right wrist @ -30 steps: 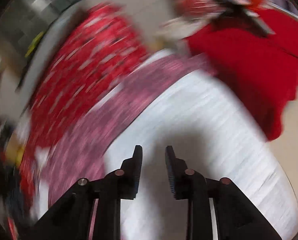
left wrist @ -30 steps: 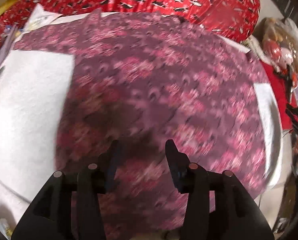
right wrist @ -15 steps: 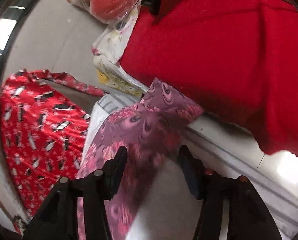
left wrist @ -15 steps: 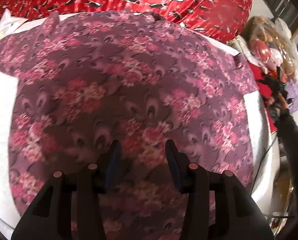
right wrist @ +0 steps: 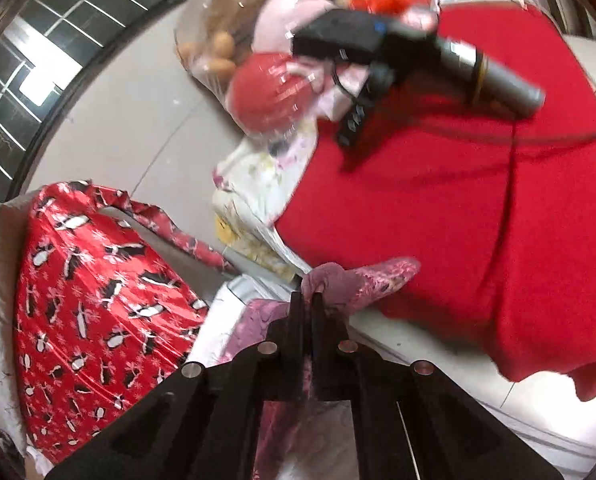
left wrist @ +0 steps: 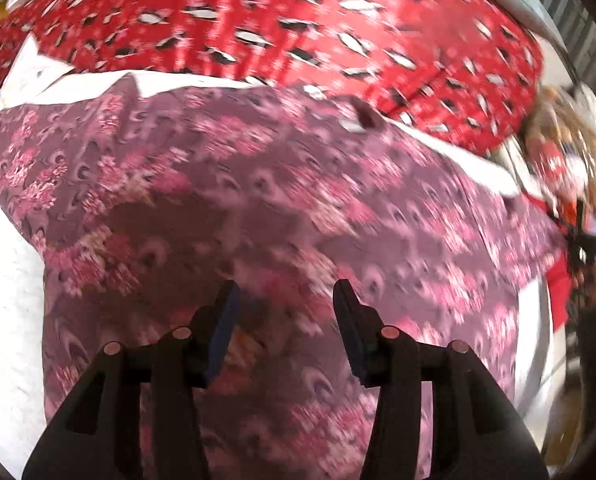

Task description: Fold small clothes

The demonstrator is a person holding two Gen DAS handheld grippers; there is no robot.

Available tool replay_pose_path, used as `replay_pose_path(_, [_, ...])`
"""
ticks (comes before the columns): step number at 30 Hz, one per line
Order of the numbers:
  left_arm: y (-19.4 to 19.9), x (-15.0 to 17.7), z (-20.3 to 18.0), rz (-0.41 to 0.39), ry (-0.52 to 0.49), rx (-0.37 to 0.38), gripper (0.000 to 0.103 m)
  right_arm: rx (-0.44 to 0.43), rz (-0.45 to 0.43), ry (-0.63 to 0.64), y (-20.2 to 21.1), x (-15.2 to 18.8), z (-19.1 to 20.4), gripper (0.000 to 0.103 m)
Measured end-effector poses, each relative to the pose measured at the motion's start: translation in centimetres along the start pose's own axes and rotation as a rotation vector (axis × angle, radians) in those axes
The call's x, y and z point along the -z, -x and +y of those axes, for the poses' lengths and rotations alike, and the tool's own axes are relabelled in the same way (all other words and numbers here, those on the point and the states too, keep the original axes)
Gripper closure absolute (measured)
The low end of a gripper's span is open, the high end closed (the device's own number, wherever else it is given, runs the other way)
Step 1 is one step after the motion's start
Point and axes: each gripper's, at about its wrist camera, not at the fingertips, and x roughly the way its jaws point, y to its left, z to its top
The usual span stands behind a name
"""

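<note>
At the purple floral garment's [right wrist: 362, 284] corner my right gripper [right wrist: 307, 300] has its fingers clamped on cloth, my left gripper [left wrist: 286, 300] hangs fingers apart above the spread fabric, so I judge the fold beginning, needing a carry across.

The left wrist view looks down and forward along its fingers [left wrist: 226, 312] from close above the purple floral cloth [left wrist: 298, 200], which fills most of the picture (motion-blurred). The right wrist view sits very near that cloth's corner [right wrist: 362, 284], facing outward over a red blanket [right wrist: 478, 220] toward the floor. Both views share the floral cloth and the red penguin-print fabric [left wrist: 278, 20] [right wrist: 98, 300].
</note>
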Motion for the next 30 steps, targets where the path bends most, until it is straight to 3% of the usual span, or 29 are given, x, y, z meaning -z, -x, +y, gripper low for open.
replay_pose_path(4, [-1.6, -0.5, 2.4, 0.014, 0.073, 0.029, 0.055, -0.059, 0.014, 0.099, 2.0, 1.1, 3.2, 0.101])
replay_pose_path(9, [-1.6, -1.4, 3.5, -0.001, 0.106, 0.078, 0.055, -0.157, 0.106, 0.29, 3.8, 6.0, 9.7, 0.101])
replay_pose_path(13, [-1.1, -1.9, 5.1, -0.003, 0.147, 0.117, 0.055, -0.241, 0.192, 0.439, 4.6, 12.5, 15.7, 0.101])
replay_pose_path(16, [-1.0, -2.0, 6.3, -0.004, 0.157, 0.078, 0.055, -0.285, 0.256, 0.527, 4.8, 17.3, 19.0, 0.101])
replay_pose_path(20, [-1.4, -2.3, 7.9, 0.037, 0.203, 0.128, 0.055, -0.342, 0.353, 0.64, 5.2, 24.4, 23.3, 0.101])
replay_pose_path(27, [-0.2, -2.6, 8.9, 0.019, 0.205, 0.152, 0.055, -0.443, 0.534, 0.787, 6.2, 36.2, 28.0, 0.095])
replay_pose_path(30, [0.4, -2.7, 9.4, 0.002, 0.213, 0.182, 0.055, -0.482, 0.68, 0.82, 6.2, 41.4, 28.2, 0.095])
